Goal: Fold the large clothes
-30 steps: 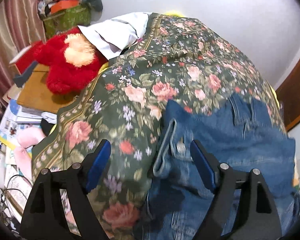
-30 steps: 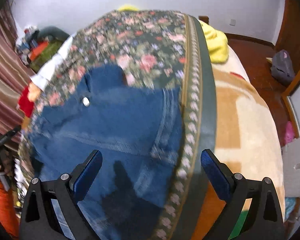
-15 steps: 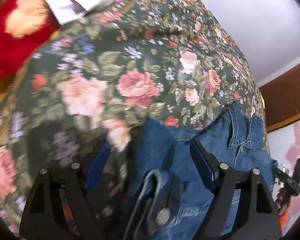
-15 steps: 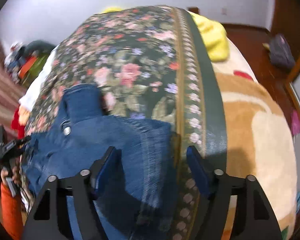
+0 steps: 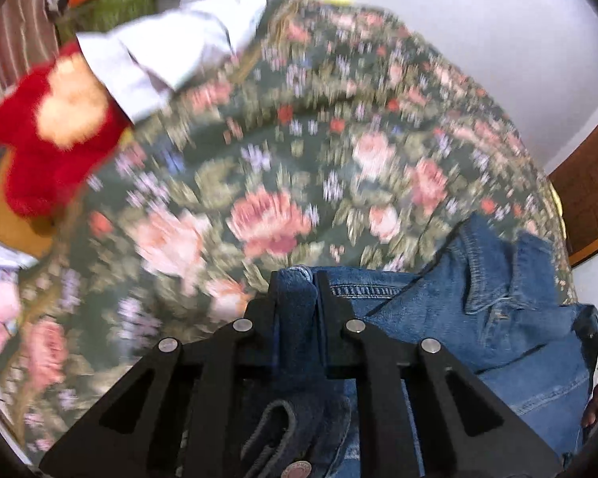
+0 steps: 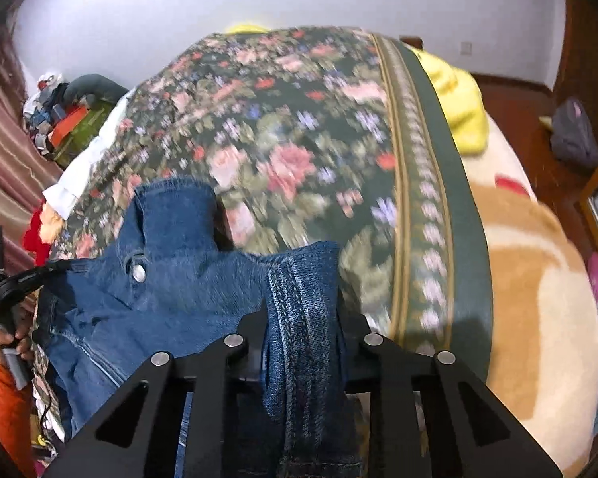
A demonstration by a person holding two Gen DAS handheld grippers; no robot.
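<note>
We are pinching the denim jacket [image 5: 478,318] with both grippers. Our left gripper [image 5: 296,290] is clenched on a fold of dark denim that is bunching up between its fingers, and the rest of the garment is spreading to the right of them, collar [image 5: 494,275] lying open just beyond the right finger. Below the fingers, close to the lens, a cuff with a metal snap button [image 5: 297,470] is hanging.

Our right gripper [image 6: 301,318] is likewise clamped on a thick stitched seam [image 6: 299,318] of the same jacket, the fabric rising between the fingers and draping down past them. To the left of those fingers the jacket is lying in loose folds, a silver button [image 6: 138,275] showing on it.

Ahead of both pairs of fingers the floral bedspread [image 5: 283,167] is stretching away, blurred. Far left of the left fingers a red plush toy [image 5: 48,143] and a white cloth [image 5: 163,59] are sitting at the bed's edge. Right of the right fingers a beige blanket [image 6: 538,279] is lying, with a yellow cloth [image 6: 458,99] farther ahead.
</note>
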